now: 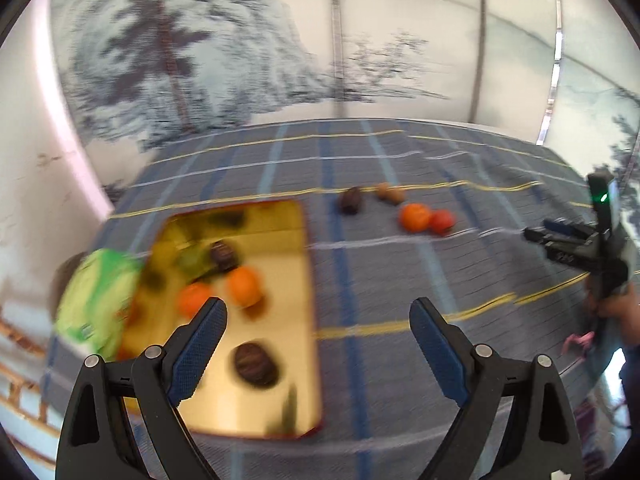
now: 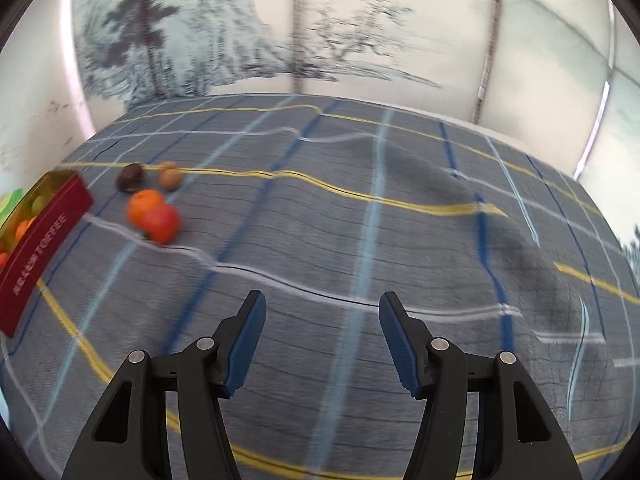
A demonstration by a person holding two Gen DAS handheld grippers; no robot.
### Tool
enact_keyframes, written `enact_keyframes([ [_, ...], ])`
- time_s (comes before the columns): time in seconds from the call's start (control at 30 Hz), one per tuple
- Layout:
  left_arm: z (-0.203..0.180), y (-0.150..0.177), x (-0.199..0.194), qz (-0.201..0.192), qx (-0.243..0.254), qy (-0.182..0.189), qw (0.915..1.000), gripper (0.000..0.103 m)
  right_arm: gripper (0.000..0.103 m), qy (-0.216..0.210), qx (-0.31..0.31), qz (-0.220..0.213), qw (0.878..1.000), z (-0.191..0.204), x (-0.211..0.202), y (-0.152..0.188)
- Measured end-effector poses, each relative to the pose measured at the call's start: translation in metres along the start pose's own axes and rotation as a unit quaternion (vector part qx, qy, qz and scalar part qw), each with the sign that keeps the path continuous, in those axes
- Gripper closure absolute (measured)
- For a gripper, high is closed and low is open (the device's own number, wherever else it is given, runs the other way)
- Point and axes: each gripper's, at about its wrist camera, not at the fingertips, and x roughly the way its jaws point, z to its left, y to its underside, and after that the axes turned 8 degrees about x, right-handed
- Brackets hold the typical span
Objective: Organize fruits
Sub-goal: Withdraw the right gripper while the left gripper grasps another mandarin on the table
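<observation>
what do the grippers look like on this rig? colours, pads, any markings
Both match: left gripper and right gripper have black plastic linkage arms with silver pivot pins and triangular cut-outs. The fingers carry blue textured pads. Seen from the left wrist, the right unit's body shows a green indicator light.

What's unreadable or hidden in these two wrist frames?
- Left wrist view: green bag motion-blurred, contents unreadable.
- Left wrist view: fruits in the gold tin smeared; kinds unclear.
- Right wrist view: tin cut by the left edge, inside mostly hidden by its red wall.
- Right wrist view: brown fruit too small to identify.
</observation>
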Motion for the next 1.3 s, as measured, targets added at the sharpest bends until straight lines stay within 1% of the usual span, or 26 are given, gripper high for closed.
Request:
enact_keyframes([
  [0.07,-0.011,-0.018,0.013,0.006,0.002,0.023,0.9997,0.015,0.043,-0.014,0.023,0.012,1.0,-0.013,0.004,0.002],
  [0.1,-0.015,-0.026,0.019,0.008,0.003,0.028,0.9996,0.015,0.043,-0.027,0.038,0.014,0.999,-0.021,0.004,0.001],
  [0.2,-0.032,-0.05,0.043,0.024,-0.001,0.052,0.9983,0.016,0.043,-0.054,0.066,0.007,0.996,-0.035,0.001,-0.001],
  [0.33,-0.046,-0.076,0.078,0.032,-0.013,0.065,0.9973,0.02,0.043,-0.072,0.074,0.009,0.995,-0.036,0.001,0.0],
  [0.37,-0.049,-0.083,0.091,0.041,-0.02,0.067,0.9967,0.022,0.043,-0.077,0.074,0.008,0.994,-0.037,0.001,0.0],
  [0.4,-0.05,-0.086,0.1,0.05,-0.029,0.072,0.9957,0.028,0.043,-0.081,0.074,0.008,0.994,-0.036,0.001,0.0],
  [0.43,-0.05,-0.09,0.111,0.062,-0.04,0.085,0.9937,0.036,0.043,-0.087,0.076,0.009,0.993,-0.036,0.001,0.001],
  [0.5,-0.053,-0.098,0.134,0.084,-0.058,0.108,0.989,0.04,0.042,-0.097,0.083,0.009,0.992,-0.038,0.001,0.002],
  [0.53,-0.053,-0.1,0.141,0.08,-0.066,0.106,0.989,0.04,0.042,-0.101,0.086,0.009,0.991,-0.039,0.002,0.001],
  [0.57,-0.054,-0.103,0.152,0.088,-0.073,0.1,0.9884,0.04,0.042,-0.107,0.091,0.008,0.99,-0.04,0.002,0.001],
  [0.73,-0.054,-0.104,0.179,0.112,-0.093,0.1,0.9842,0.04,0.042,-0.124,0.1,0.004,0.987,-0.044,0.0,0.002],
  [0.83,-0.058,-0.105,0.192,0.124,-0.096,0.101,0.9826,0.044,0.042,-0.131,0.101,0.007,0.986,-0.044,0.002,0.002],
  [0.87,-0.058,-0.105,0.194,0.121,-0.098,0.101,0.9826,0.045,0.042,-0.133,0.1,0.008,0.986,-0.044,0.003,0.002],
  [0.9,-0.057,-0.104,0.197,0.123,-0.102,0.099,0.9821,0.047,0.042,-0.134,0.1,0.009,0.986,-0.043,0.003,0.002],
  [0.93,-0.056,-0.102,0.201,0.132,-0.107,0.099,0.9804,0.054,0.042,-0.134,0.1,0.009,0.986,-0.044,0.003,0.002],
  [0.97,-0.055,-0.1,0.202,0.127,-0.109,0.099,0.9809,0.054,0.041,-0.135,0.101,0.009,0.986,-0.044,0.003,0.002],
  [1.0,-0.057,-0.098,0.201,0.125,-0.104,0.098,0.9818,0.066,0.041,-0.137,0.102,0.008,0.985,-0.044,0.003,0.003],
  [1.03,-0.061,-0.098,0.199,0.122,-0.094,0.085,0.9844,0.068,0.041,-0.139,0.103,0.008,0.985,-0.044,0.003,0.003],
  [1.13,-0.071,-0.088,0.188,0.111,-0.079,0.074,0.988,0.069,0.039,-0.14,0.106,0.008,0.985,-0.045,0.004,0.003],
  [1.2,-0.075,-0.079,0.176,0.095,-0.069,0.066,0.9908,0.069,0.038,-0.14,0.105,0.008,0.985,-0.045,0.004,0.003],
  [1.3,-0.072,-0.065,0.166,0.084,-0.073,0.072,0.9912,0.069,0.038,-0.138,0.103,0.009,0.985,-0.044,0.004,0.003],
])
